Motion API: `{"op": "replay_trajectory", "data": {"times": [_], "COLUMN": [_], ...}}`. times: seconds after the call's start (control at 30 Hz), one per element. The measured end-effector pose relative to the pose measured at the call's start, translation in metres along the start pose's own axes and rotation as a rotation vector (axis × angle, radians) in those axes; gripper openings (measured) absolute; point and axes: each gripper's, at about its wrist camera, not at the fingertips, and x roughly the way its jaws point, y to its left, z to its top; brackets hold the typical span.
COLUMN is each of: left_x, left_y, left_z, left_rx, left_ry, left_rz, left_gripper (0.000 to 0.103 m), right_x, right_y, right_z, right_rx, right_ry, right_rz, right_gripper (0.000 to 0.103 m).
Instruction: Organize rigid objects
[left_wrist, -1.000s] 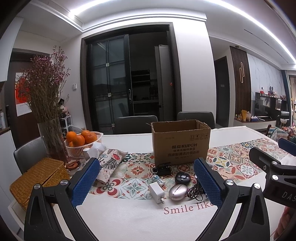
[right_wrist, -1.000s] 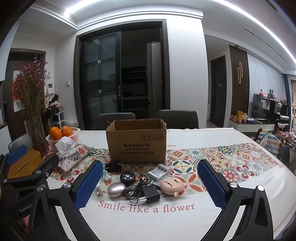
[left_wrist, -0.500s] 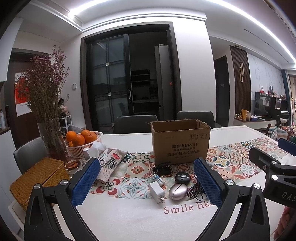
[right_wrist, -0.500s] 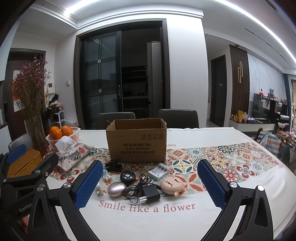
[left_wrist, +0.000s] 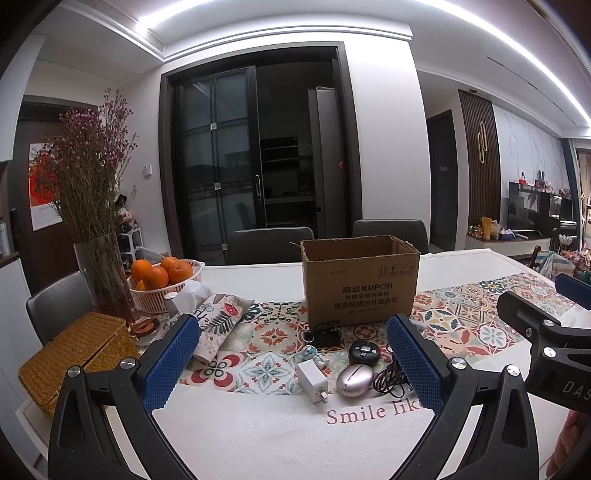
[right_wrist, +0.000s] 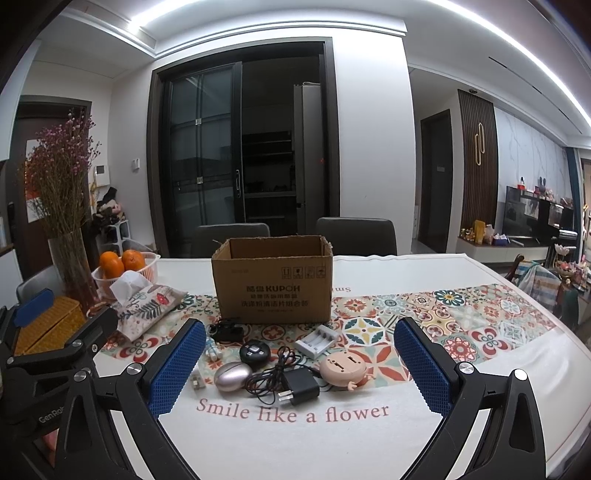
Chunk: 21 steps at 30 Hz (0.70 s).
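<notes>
An open cardboard box (right_wrist: 273, 280) stands mid-table, also in the left wrist view (left_wrist: 360, 282). In front of it lie small items: a silver oval case (right_wrist: 232, 375), a black round case (right_wrist: 254, 352), a black plug with cable (right_wrist: 299, 384), a white battery charger (right_wrist: 317, 341), a pink round gadget (right_wrist: 342, 368), a black key fob (right_wrist: 229, 330), a small figurine (right_wrist: 212, 347), and a white plug (left_wrist: 312, 380). My left gripper (left_wrist: 293, 367) and right gripper (right_wrist: 299, 363) are both open and empty, held above the table short of the items.
A patterned tissue pouch (right_wrist: 147, 308), a basket of oranges (left_wrist: 164, 282), a vase of dried flowers (left_wrist: 99, 273) and a wicker box (left_wrist: 74, 354) stand at the left. Chairs (right_wrist: 354, 236) sit behind the table. The cloth reads "Smile like a flower".
</notes>
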Motion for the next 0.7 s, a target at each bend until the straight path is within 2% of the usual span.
{"op": "replay_trajectory", "data": {"times": [0.5,0.6,0.7], "left_x": [0.003,0.012,0.023], "left_y": [0.000,0.003,0.004], "left_z": [-0.002,-0.006,-0.011], "left_rx": [0.005,0.003,0.026], "left_ry": [0.011,0.053,0.093], "left_rz": [-0.008,-0.069,-0.088], "left_gripper": [0.103,0.103,0.103], "right_x": [0.001,0.003,0.009], "right_y": [0.000,0.001,0.002], "right_z": [-0.001,-0.003,-0.010], "right_rx": [0.002,0.007,0.033], "right_ry": [0.002,0.007,0.017], "right_rz": [-0.001,-0.003,0.000], "right_gripper": [0.103,0.103,0.103]}}
